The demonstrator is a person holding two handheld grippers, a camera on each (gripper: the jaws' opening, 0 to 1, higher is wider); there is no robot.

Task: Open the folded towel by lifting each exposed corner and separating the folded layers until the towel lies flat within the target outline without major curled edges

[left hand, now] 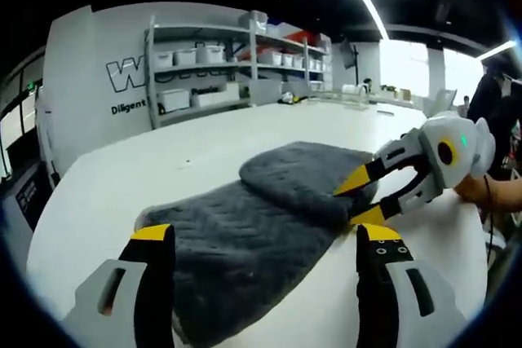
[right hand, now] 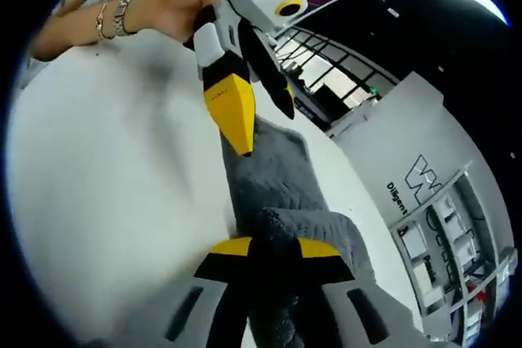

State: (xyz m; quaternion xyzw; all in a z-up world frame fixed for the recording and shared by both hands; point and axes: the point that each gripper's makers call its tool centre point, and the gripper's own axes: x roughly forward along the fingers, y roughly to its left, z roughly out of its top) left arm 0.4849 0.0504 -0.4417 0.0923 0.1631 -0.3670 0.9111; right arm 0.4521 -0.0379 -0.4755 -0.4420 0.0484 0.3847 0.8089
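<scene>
A dark grey towel (left hand: 245, 234) lies on the white table (left hand: 147, 177), its far part folded over into a thick upper layer. In the left gripper view my left gripper (left hand: 265, 238) stands wide open, one finger on each side of the towel's near end. My right gripper (left hand: 359, 200) comes in from the right and is shut on the edge of the folded layer. In the right gripper view the towel (right hand: 277, 169) fills the space between the tips of the right gripper (right hand: 275, 248). The left gripper (right hand: 265, 129), held by a hand (right hand: 163, 6), hangs open over the towel's other end.
Grey shelves (left hand: 212, 63) with white bins stand against the wall behind the table, and they also show as shelves (right hand: 457, 258) low on the right. A person's forearm (left hand: 493, 193) shows behind the right gripper. Bare white tabletop (right hand: 106, 169) spreads beside the towel.
</scene>
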